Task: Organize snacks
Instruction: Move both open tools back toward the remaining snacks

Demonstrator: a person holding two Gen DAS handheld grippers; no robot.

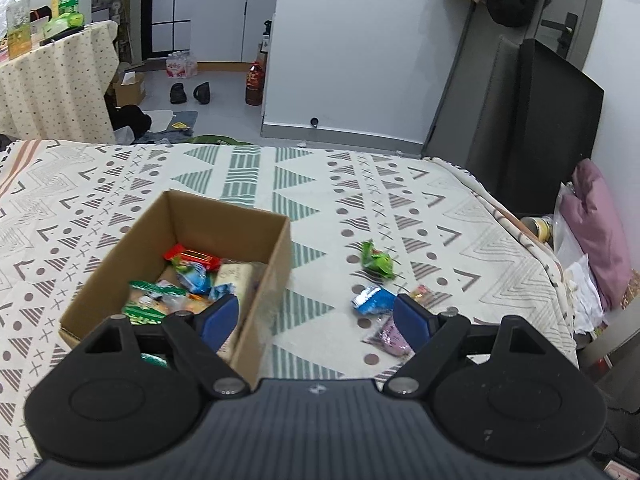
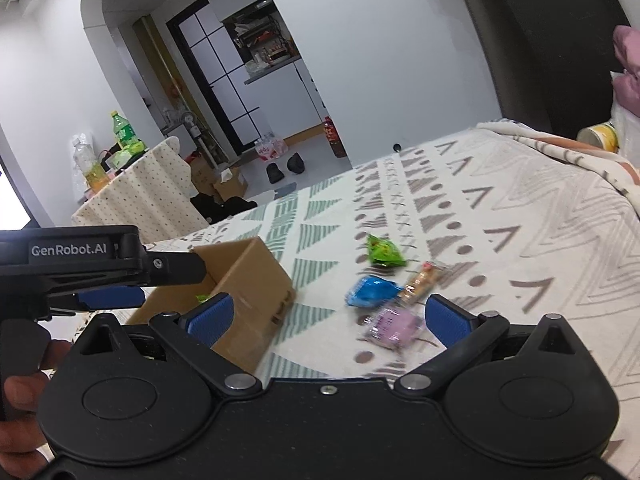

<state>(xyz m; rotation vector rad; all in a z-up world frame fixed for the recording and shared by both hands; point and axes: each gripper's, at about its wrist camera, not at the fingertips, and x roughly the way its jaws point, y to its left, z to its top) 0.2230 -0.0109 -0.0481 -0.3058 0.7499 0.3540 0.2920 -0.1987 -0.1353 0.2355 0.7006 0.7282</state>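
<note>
Surface: flat woven cotton bedspread, cream with grey and green geometric print.
Container: open rectangular corrugated cardboard box, ahead-left of both grippers; holds crinkled foil and plastic snack packets.
Loose snacks: green crumpled foil packet, blue glossy foil packet, clear-wrapped biscuit stick, pale purple plastic packet, clustered just ahead of the right gripper.
Left gripper: blue textured pads spread wide, empty, level above the box's near right corner.
Right gripper: pads spread wide, empty, tilted; purple packet between them.
Hand: wrapped around the left gripper's handle.
</note>
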